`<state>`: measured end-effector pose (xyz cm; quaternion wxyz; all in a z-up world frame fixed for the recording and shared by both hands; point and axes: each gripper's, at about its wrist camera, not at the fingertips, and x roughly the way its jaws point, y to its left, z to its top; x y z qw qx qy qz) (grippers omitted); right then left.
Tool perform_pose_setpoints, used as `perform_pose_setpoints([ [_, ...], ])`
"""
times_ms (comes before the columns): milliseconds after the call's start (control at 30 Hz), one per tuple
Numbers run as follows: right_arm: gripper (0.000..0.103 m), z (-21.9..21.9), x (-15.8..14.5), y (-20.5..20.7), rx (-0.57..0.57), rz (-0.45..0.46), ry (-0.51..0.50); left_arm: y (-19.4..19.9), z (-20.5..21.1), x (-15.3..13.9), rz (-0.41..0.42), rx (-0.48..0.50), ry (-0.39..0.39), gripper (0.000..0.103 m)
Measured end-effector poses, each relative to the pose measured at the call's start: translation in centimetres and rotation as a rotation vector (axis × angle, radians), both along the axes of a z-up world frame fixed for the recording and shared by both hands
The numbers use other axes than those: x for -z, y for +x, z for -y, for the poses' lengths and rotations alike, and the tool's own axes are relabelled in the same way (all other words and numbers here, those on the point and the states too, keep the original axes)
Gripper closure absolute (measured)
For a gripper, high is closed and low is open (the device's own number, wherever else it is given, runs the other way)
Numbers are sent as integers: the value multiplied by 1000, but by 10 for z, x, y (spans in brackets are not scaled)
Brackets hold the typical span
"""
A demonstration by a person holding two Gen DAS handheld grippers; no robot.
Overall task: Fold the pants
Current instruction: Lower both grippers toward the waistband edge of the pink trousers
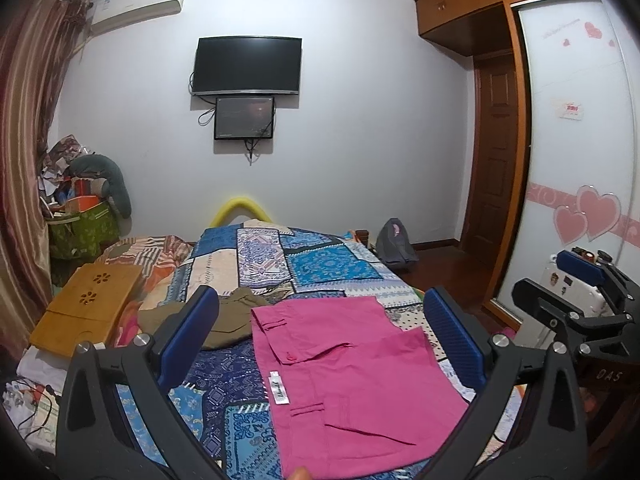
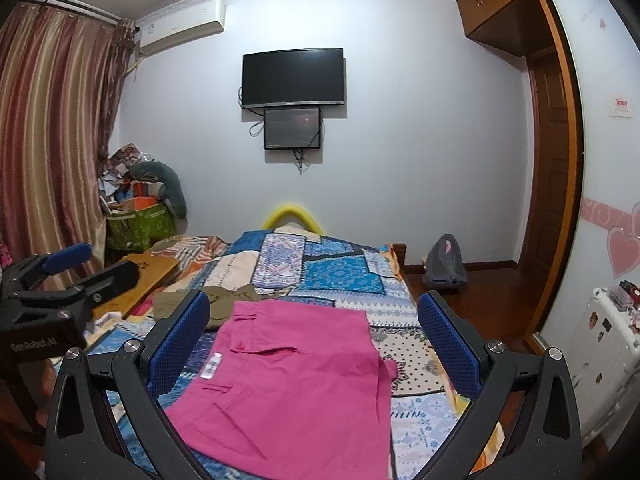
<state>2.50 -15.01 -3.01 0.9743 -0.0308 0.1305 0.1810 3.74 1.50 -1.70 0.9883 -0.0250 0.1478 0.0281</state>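
Note:
Pink pants (image 1: 352,384) lie folded into a flat block on the patchwork bedspread (image 1: 304,268), waistband and white label toward the left. In the right wrist view the same pink pants (image 2: 296,380) sit between the fingers. My left gripper (image 1: 320,336) hovers above them, open, nothing between its blue pads. My right gripper (image 2: 314,332) is open too, held above the pants. Each gripper shows in the other's view: the right gripper (image 1: 576,296) at the right edge, the left gripper (image 2: 68,280) at the left edge.
Olive-green pants (image 1: 224,320) lie crumpled just beyond the pink ones. A wooden lap tray (image 1: 88,312) rests on the bed's left side. A green bag of clutter (image 1: 80,224) stands by the curtain. A grey backpack (image 1: 394,244) sits on the floor near the wardrobe (image 1: 576,152).

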Motion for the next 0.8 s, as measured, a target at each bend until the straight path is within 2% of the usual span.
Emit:
perform_pose_setpoints([
  [233, 0, 1, 19, 39, 58, 32, -101, 57, -27, 20, -112, -29, -1, 0],
  [400, 0, -1, 27, 73, 73, 10, -177, 103, -50, 39, -195, -41, 7, 0],
  [533, 0, 2, 33, 102, 47, -45, -181, 140, -62, 53, -216, -78, 77, 0],
  [700, 0, 0, 41, 139, 12, -143, -158, 184, -74, 72, -295, -46, 93, 0],
  [800, 0, 1, 49, 158, 7, -188, -129, 206, -81, 85, -313, -58, 100, 0],
])
